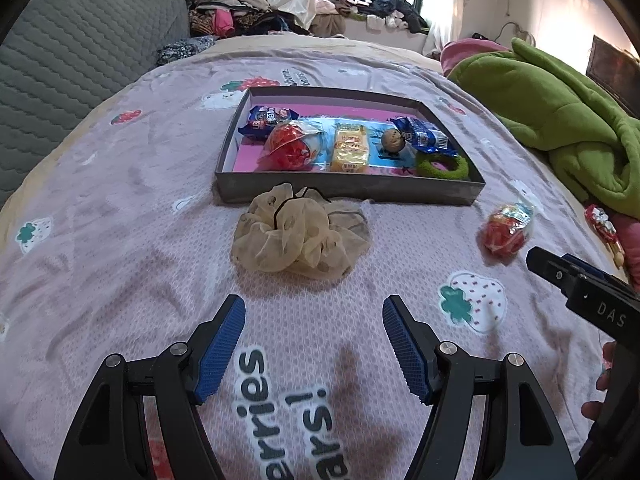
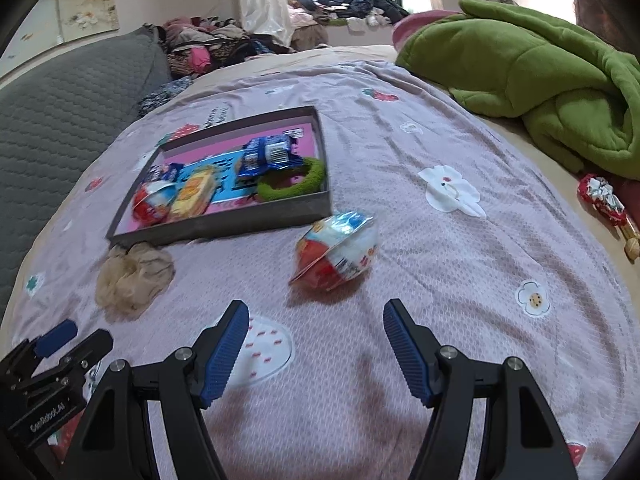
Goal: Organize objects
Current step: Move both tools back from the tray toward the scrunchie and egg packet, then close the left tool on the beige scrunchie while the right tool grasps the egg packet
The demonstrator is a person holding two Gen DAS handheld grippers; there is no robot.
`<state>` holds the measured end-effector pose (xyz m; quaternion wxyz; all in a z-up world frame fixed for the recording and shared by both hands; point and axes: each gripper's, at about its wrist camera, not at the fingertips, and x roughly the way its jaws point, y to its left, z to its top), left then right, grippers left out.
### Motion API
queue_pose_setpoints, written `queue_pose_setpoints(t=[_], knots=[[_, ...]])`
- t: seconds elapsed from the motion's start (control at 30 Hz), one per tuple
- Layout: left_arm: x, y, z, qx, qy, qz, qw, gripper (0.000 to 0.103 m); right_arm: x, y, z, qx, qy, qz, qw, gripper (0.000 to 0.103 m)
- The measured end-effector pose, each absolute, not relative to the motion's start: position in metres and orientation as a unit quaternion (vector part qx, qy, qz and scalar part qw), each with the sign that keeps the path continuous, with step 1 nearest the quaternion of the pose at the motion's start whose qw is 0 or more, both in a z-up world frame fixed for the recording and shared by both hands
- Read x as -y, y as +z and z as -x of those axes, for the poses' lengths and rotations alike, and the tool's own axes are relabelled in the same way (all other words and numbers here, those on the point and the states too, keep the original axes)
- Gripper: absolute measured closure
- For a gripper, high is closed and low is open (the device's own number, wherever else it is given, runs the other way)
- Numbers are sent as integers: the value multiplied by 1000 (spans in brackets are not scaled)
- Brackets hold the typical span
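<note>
A grey shallow box [image 1: 348, 193] [image 2: 224, 222] lies on the bed and holds blue snack packets [image 1: 267, 119], a red-and-white egg-shaped toy pack [image 1: 291, 147], a yellow snack pack [image 1: 351, 149], a small brown ball [image 1: 393, 141] and a green scrunchie [image 1: 443, 167] [image 2: 291, 181]. A beige scrunchie [image 1: 298, 232] [image 2: 134, 276] lies just in front of the box. Another egg-shaped toy pack [image 1: 506, 230] [image 2: 338, 250] lies loose to the box's right. My left gripper [image 1: 314, 340] is open, short of the beige scrunchie. My right gripper [image 2: 316, 344] is open, short of the loose egg pack.
A green blanket [image 1: 560, 120] [image 2: 540, 80] is heaped on the right. A red-wrapped candy [image 2: 604, 200] [image 1: 602, 226] lies at the right edge. A grey quilted headboard [image 1: 72, 80] stands on the left. Clothes are piled at the back by the window.
</note>
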<state>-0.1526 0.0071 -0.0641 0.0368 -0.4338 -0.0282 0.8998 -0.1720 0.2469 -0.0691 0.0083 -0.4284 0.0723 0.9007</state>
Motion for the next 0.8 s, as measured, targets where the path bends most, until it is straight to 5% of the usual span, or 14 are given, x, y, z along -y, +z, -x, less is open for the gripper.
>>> queue_pose_setpoints(t=[0.8], knots=[[-3, -87, 218, 37, 901, 431, 36, 30, -260, -106, 240, -134, 887, 441, 43, 34]])
